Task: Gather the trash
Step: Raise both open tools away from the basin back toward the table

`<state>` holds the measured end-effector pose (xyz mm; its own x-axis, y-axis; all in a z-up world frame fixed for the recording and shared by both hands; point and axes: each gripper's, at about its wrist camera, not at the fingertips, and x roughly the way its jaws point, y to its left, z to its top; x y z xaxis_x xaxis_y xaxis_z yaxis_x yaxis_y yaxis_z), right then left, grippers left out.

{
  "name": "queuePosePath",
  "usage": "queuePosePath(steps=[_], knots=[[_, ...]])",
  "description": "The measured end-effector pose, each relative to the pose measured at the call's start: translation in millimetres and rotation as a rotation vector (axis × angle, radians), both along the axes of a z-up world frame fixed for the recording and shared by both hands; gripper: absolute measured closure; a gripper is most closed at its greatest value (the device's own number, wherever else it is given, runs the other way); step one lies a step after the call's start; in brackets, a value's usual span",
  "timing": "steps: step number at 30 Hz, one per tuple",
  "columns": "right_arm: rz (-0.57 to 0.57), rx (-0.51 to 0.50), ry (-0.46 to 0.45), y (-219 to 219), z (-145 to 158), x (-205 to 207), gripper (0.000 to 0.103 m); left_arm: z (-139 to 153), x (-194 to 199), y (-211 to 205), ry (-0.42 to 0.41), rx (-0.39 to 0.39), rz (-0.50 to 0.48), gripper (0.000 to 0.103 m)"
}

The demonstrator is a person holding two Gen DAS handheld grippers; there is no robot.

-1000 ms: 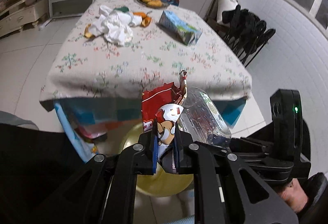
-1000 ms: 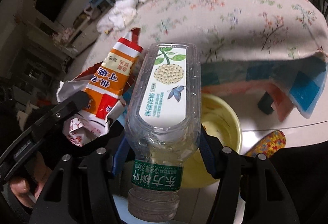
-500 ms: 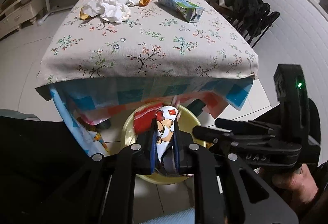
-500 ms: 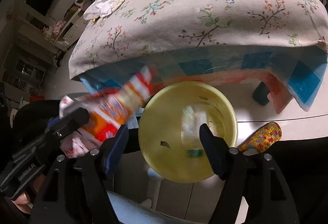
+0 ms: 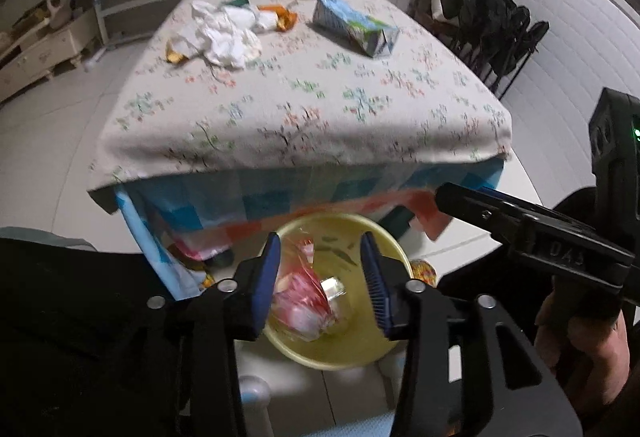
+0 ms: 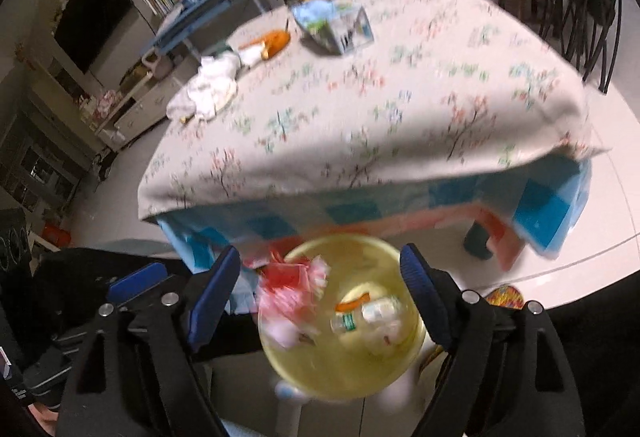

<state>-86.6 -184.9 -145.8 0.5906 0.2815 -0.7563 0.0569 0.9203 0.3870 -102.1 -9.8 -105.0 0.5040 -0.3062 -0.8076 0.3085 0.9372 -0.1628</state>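
Now the trash you are collecting is sitting in two places. The red wrapper (image 5: 298, 291) and the clear bottle (image 6: 372, 313) are lying down in the yellow bin (image 5: 394, 265), right under both tools. What is waiting for you is up on the tabletop (image 5: 304, 125), far ahead of the jaws and higher than they are pointing.

The white crumpled paper (image 5: 222, 33) is lying at the far left, with orange peel (image 5: 282, 17) just beside it. The blue carton (image 5: 354, 27) is lying on its side at the far right, and its long way is running slanted, from the far left toward the near right.

Your left gripper (image 5: 320, 277) is hanging over the bin with its jaws apart and nothing in them. Your right gripper (image 6: 320, 289) is doing the same, jaws wide apart and holding nothing.

I am guessing your left hand is sitting nearer the paper pile, and your right hand nearer the carton. To pinch the carton, you are probably needing to turn the jaws across its long way.
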Motion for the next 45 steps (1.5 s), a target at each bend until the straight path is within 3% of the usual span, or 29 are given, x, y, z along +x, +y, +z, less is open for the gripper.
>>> queuePosePath(steps=[4,12,25,45], knots=[[-0.006,-0.027,-0.058,0.2,9.0,-1.1,0.024,12.6,-4.0,4.1,-0.105,0.035,0.056,0.046],[-0.003,-0.086,-0.135,5.2,19.8,-4.0,0.021,30.2,-5.8,12.9,-0.223,0.061,0.128,0.037],[-0.008,-0.111,-0.178,4.7,24.1,-6.0,0.021,32.9,-6.6,16.3,-0.254,0.062,0.159,0.03],[0.006,-0.13,-0.194,10.2,24.7,-6.1,0.02,30.8,1.7,31.8,-0.228,0.023,0.248,0.026]])
